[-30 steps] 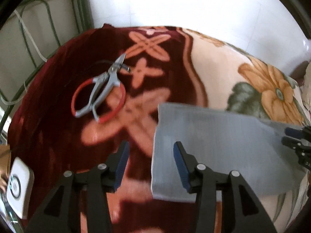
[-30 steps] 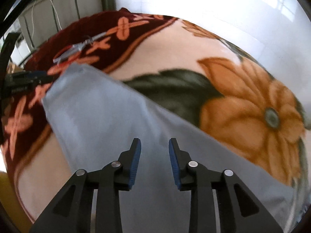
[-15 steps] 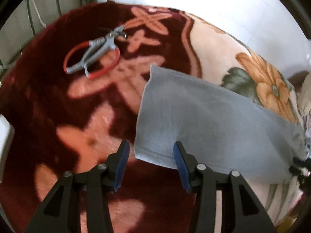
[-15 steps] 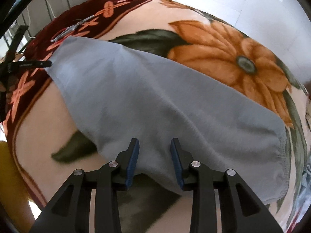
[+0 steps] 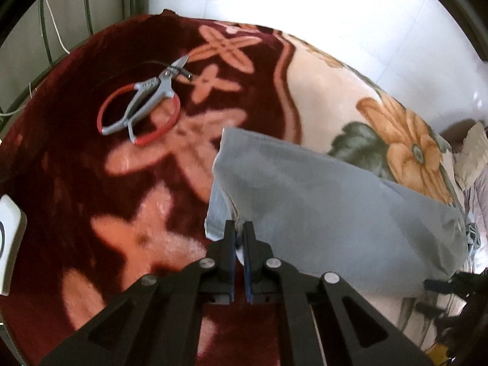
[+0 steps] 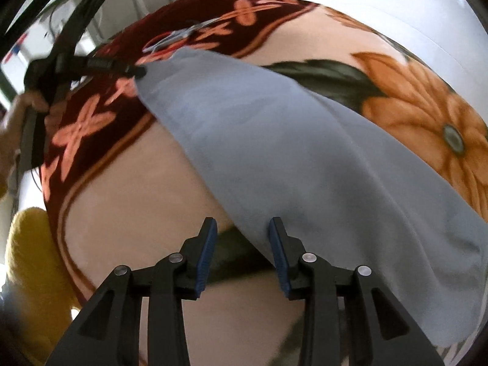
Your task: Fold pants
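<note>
Grey pants [image 5: 320, 213] lie folded across a floral blanket [image 5: 320, 91]. My left gripper [image 5: 239, 231] is shut on the hem at their near left corner, and the cloth there is bunched and lifted. The right wrist view shows the same gripper [image 6: 134, 70] pinching that far corner of the pants [image 6: 289, 140]. My right gripper [image 6: 243, 235] hangs over the pants' near edge with its jaws opening. The cloth's edge runs between the blue pads [image 6: 210, 244], which do not press on it.
Grey pruning shears with a red loop [image 5: 143, 106] lie on the dark red part of the blanket. A white device [image 5: 9, 238] sits at the left edge. A green metal frame [image 5: 85, 6] and white floor lie beyond. A yellow object [image 6: 30, 274] sits by the blanket's corner.
My left gripper has closed on the pants' hem, and that corner now bunches up. My right gripper has slid back to the pants' near edge, its jaws a little wider.
</note>
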Demonstrator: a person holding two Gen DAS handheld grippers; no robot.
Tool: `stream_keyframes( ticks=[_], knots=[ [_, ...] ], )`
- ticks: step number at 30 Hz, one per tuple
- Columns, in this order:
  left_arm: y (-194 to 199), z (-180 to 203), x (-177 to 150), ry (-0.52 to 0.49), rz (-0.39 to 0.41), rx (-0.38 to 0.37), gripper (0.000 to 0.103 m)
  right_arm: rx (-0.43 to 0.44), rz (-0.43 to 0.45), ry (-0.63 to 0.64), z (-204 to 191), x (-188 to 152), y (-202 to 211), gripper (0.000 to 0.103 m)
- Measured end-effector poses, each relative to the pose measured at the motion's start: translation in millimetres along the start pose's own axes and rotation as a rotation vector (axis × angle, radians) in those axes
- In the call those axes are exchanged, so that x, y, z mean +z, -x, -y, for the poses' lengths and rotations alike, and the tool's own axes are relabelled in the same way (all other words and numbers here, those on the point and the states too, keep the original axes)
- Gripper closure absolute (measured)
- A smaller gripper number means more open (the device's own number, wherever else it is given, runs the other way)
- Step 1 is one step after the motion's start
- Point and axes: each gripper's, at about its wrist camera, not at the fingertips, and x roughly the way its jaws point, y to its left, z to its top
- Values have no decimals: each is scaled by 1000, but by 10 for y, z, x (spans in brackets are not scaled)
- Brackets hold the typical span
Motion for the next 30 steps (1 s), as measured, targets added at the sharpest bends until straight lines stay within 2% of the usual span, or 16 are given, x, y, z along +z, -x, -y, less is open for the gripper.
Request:
stream_keyframes(
  ticks=[2,6,16,17,20,22,26,30],
  knots=[
    [11,2,41,6,5,-2,99,-7,-8,29,-63,24,-70,67],
    [30,12,115,15,8,-13,99,44,-11,11,-31,77,-154,66],
    [77,145,275,-24,30,-6,99,29,-19,49,-76,89,-252,66],
    [75,151,282,-24,32,-9,99,42,-11,38,-64,95,-241,71],
    [55,181,336,-36,36,-10,99,91,11,-13,35,114,-193,95],
    [43,202,395,-36,33,-14,99,105,24,-37,104,132,-154,100],
    [98,300,586,-48,52,-27,99,95,99,-66,190,201,68,100],
    [315,414,853,-55,127,-80,99,35,255,-104,256,294,475,100]
  ],
)
